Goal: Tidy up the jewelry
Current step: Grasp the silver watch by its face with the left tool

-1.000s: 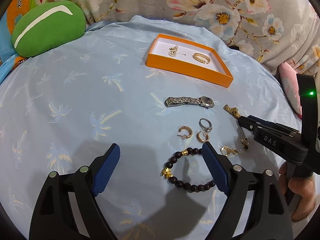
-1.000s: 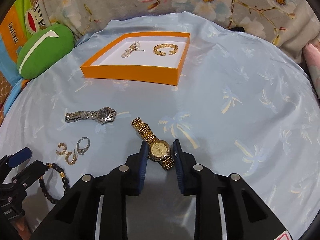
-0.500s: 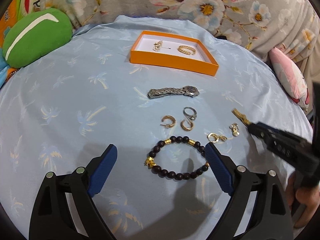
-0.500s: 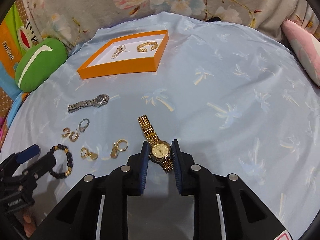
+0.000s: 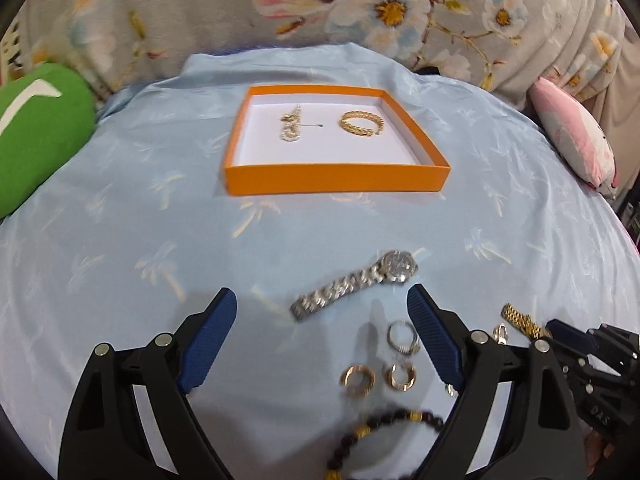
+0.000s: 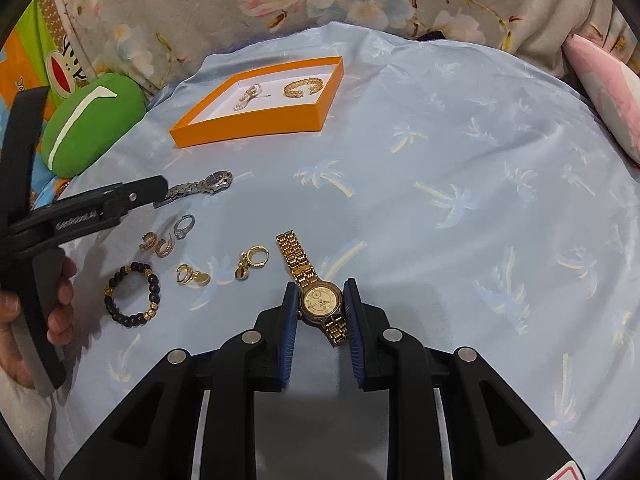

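On the palm-print sheet (image 6: 460,152), the left gripper (image 5: 322,334) has swung forward, gaping empty over the silver watch (image 5: 356,283), nearer the orange box (image 5: 336,178); the right gripper (image 6: 320,306) stays clamped on the gold watch (image 6: 320,300), seemingly lifted.

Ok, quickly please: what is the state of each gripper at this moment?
Left gripper: open, holding nothing, above the silver watch.
Right gripper: closed on the gold watch.
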`<state>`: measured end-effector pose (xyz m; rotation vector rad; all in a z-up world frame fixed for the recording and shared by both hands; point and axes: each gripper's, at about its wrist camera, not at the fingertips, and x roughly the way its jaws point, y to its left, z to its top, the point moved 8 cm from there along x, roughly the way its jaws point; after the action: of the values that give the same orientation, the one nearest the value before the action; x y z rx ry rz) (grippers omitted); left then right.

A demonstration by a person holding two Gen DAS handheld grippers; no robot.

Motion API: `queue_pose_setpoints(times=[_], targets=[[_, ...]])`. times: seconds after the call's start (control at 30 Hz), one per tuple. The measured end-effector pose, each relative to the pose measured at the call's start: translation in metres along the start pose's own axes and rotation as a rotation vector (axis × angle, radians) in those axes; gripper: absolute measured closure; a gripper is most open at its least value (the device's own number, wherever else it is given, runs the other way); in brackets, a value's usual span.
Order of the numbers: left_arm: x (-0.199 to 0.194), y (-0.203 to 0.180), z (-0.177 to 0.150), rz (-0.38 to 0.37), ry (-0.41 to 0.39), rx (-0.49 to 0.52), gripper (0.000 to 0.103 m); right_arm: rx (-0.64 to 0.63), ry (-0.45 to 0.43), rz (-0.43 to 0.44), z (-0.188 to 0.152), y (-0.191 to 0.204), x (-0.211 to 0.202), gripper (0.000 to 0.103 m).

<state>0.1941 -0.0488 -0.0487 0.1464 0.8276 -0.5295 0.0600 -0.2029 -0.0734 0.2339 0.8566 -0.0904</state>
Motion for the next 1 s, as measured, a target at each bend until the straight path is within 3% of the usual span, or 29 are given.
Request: queue_pose_setpoints(times=[0.2,0.27,0.4,0.5,0.67,0.73,0.9,1.0], targets=[[0.032,-0.028,0.013,-0.085,0.054,0.130,0.019,0.002,0.000,0.003,0.000,-0.001,0.000,0.081],[0.045,-0.032,0.009,-0.073,0.096,0.161,0.026,0.003,0.000,0.004,0.001,-0.001,0.001,0.081],[0.044,-0.037,0.004,-0.027,0.091,0.188,0.032,0.005,-0.001,0.005,0.000,-0.001,0.000,0.081],[0.037,-0.041,-0.001,-0.014,0.079,0.180,0.046,0.005,-0.001,0.005,0.001,-0.001,0.000,0.081],[0.027,-0.047,-0.008,-0.011,0.055,0.114,0.080,0.005,0.000,0.005,0.001,-0.001,0.001,0.081],[0.025,-0.049,-0.009,-0.026,0.053,0.075,0.087,0.006,0.000,0.007,0.001,-0.002,0.001,0.081],[0.023,-0.054,-0.012,-0.041,0.054,0.049,0.088,0.006,0.000,0.006,0.001,-0.002,0.001,0.081],[0.028,-0.057,-0.006,-0.026,0.057,0.055,0.082,0.007,-0.001,0.007,0.001,-0.002,0.001,0.081]])
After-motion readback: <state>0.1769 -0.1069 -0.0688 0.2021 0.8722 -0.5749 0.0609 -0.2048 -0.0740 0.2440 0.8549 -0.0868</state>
